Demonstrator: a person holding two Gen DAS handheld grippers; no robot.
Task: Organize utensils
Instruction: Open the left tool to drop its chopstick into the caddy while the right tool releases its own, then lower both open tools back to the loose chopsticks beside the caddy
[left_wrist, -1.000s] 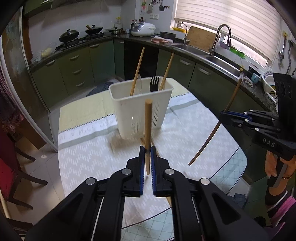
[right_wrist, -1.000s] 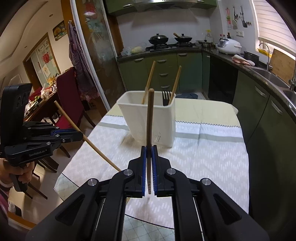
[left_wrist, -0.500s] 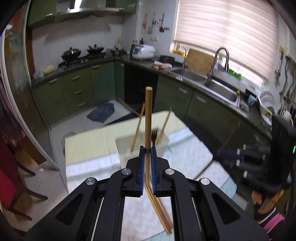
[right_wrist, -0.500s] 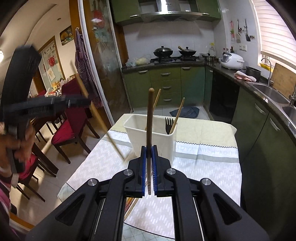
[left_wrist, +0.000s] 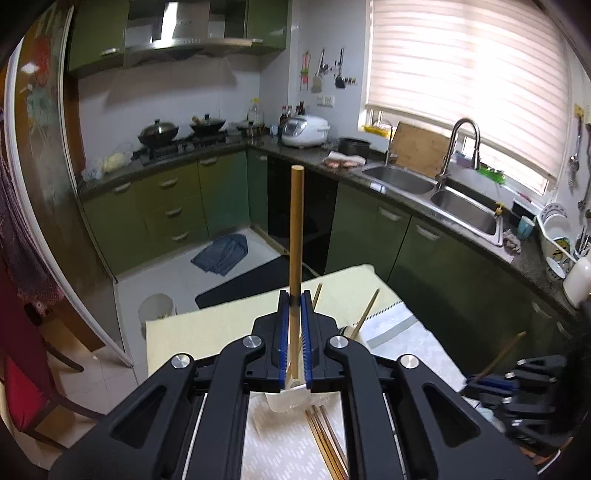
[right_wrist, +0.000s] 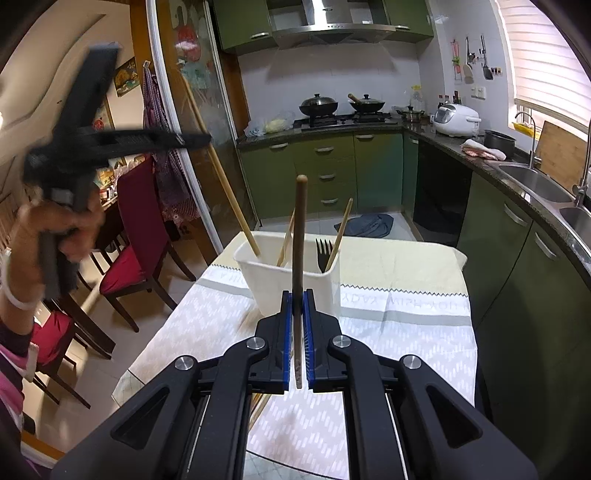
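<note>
White slotted utensil holder (right_wrist: 295, 284) upright on tablecloth — holding black fork (right_wrist: 324, 254) and two leaning chopsticks (right_wrist: 341, 229). Pale chopstick (left_wrist: 296, 236) clamped upright; dark chopstick (right_wrist: 300, 236) likewise. Loose chopsticks (left_wrist: 327, 441) flat on cloth — near holder.

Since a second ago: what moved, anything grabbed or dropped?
The left claw rose with its chopstick, whose lower tip now dips into the white holder. The right claw climbed slightly. No grab, no release: both stay shut on chopsticks; holder, fork unmoved.
</note>
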